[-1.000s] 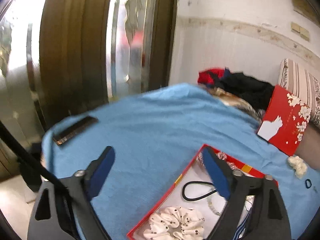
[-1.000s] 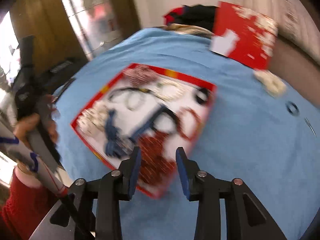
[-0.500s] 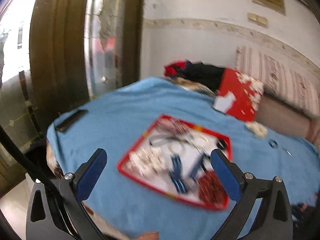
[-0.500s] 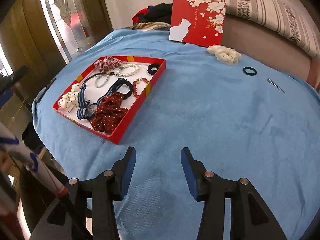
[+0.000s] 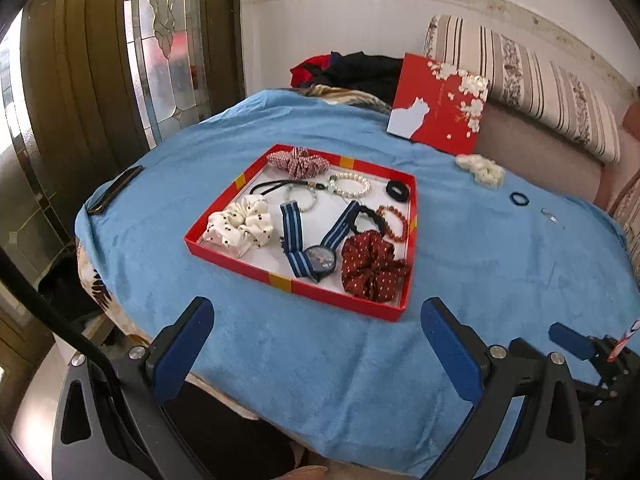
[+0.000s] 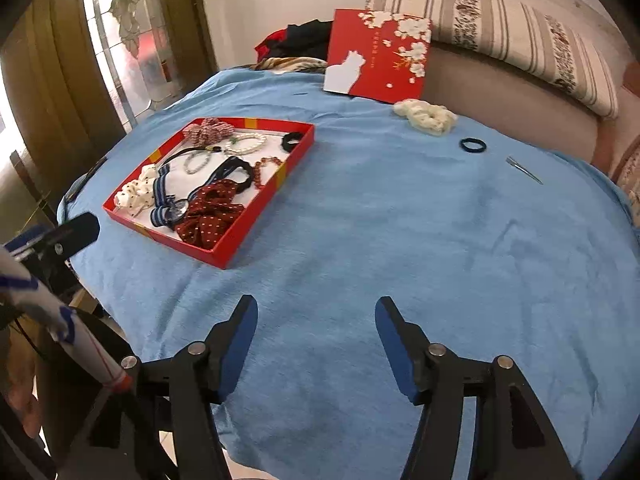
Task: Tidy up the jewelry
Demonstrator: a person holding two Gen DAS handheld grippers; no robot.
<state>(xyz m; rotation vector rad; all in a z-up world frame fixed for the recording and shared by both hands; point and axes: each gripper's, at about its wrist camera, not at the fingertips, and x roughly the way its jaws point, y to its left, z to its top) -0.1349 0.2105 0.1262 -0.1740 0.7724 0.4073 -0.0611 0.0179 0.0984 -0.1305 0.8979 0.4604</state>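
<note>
A red tray (image 5: pixel 248 266) (image 6: pixel 264 204) on the blue cloth holds scrunchies, bead bracelets, hair ties and a striped-strap watch (image 5: pixel 318 258). Outside it, to the right, lie a cream scrunchie (image 5: pixel 482 170) (image 6: pixel 426 116), a dark hair tie (image 5: pixel 519 199) (image 6: pixel 473 145) and a metal hair clip (image 5: pixel 552 217) (image 6: pixel 524 169). My left gripper (image 5: pixel 318 344) is open and empty, held back at the table's near edge below the tray. My right gripper (image 6: pixel 316 324) is open and empty over bare cloth, right of the tray.
The red box lid (image 5: pixel 440 104) (image 6: pixel 378 56) with a white cat leans against the striped sofa cushion (image 5: pixel 532 76) behind the table. A dark phone-like object (image 5: pixel 116 194) lies at the left edge. Clothes (image 5: pixel 352 70) are piled at the back. A glass door (image 5: pixel 160 48) stands left.
Both grippers have pulled back from the tray toward the table's near edge. The left now sees the whole tray. The right gripper's jaws have spread wider.
</note>
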